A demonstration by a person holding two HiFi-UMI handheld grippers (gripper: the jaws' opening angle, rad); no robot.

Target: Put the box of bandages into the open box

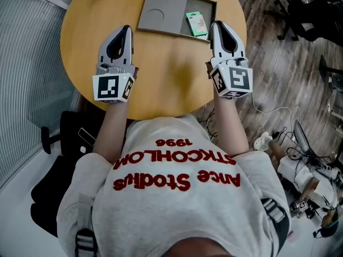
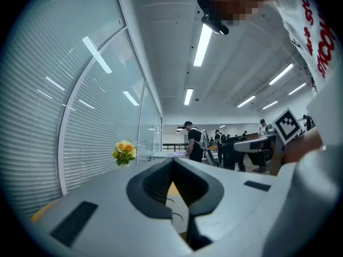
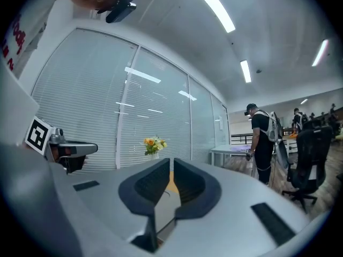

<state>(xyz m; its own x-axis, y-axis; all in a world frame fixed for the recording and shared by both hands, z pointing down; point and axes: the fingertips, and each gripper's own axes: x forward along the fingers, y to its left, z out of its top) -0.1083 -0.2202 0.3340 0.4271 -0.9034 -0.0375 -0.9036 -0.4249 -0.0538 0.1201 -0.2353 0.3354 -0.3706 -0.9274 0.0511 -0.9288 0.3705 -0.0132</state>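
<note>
The small green box of bandages (image 1: 196,23) lies flat inside the open box (image 1: 163,12), in the dark tray on its right half, with the grey lid folded out to the left. The open box sits at the far side of the round wooden table (image 1: 171,74). Judged from how things lie, the placing looks done. The left gripper (image 1: 126,30) is held level over the near left part of the table with its jaws pressed together and nothing between them, which the left gripper view confirms (image 2: 172,162). The right gripper (image 1: 217,24) is also pressed together and empty (image 3: 171,162), its tip just beside the near right corner of the open box and near the bandages. The bandage box is probably thin printed card around light contents, so it should weigh very little. It should be stiff enough to keep its shape, yet easy to dent under a hard squeeze, and a glossy face could slip. If it had to be lifted again, the best hold would be across its two long narrow edges near the middle. The jaws would come from above, because the tray walls stand close around it.
</note>
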